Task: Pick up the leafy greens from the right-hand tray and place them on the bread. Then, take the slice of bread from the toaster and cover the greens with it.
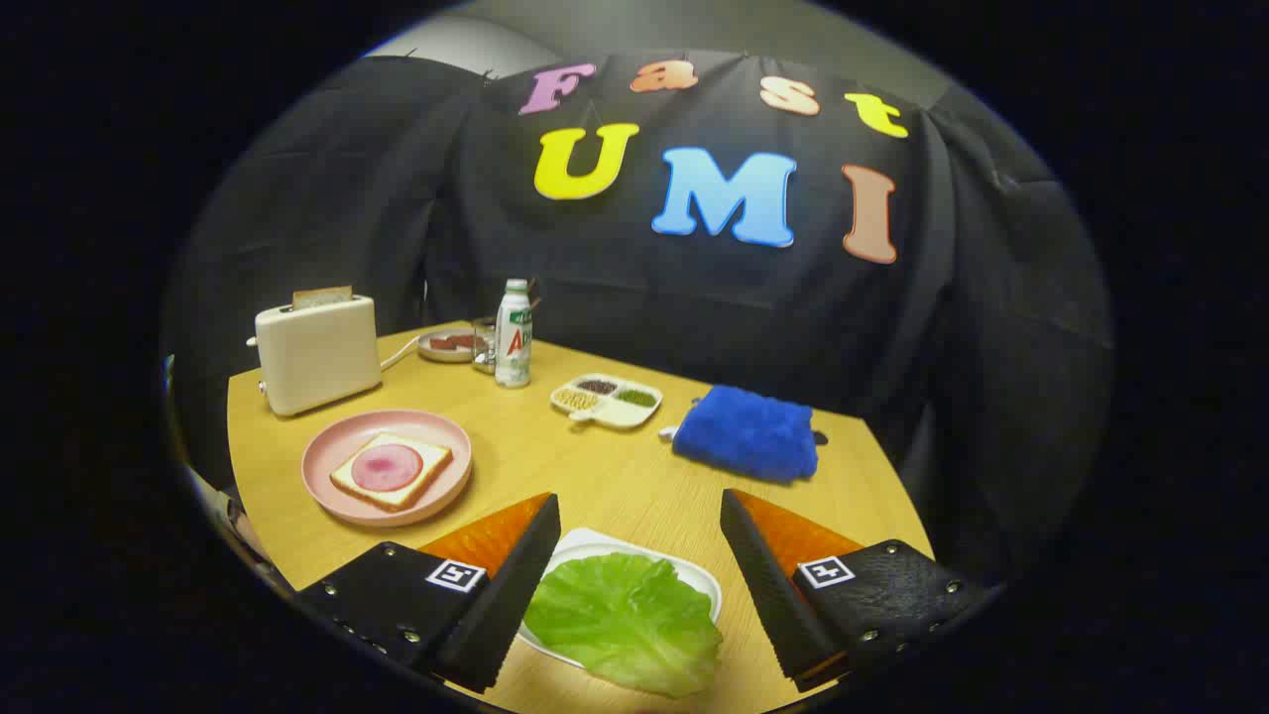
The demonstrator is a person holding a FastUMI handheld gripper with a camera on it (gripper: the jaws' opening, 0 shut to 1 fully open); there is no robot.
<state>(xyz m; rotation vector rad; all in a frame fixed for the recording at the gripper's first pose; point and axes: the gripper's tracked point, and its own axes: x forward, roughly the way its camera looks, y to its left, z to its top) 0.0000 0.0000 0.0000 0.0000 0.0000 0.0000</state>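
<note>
A green lettuce leaf [625, 620] lies on a white tray [634, 547], between my two fingers and below them. My gripper [639, 521] is open and hovers above the leaf, holding nothing. Farther off to the left, a pink plate [327, 488] holds a slice of bread [342, 478] topped with a round pink slice of meat [387, 466]. Behind the plate stands a cream toaster [317, 355] with another bread slice [322, 297] sticking up out of its slot.
On the round wooden table [555, 456] stand a white bottle [514, 334], a small dish with dark pieces [448, 345], a divided white dish of seeds [607, 400] and a blue fluffy cloth [749, 433]. The table edge curves away on the right.
</note>
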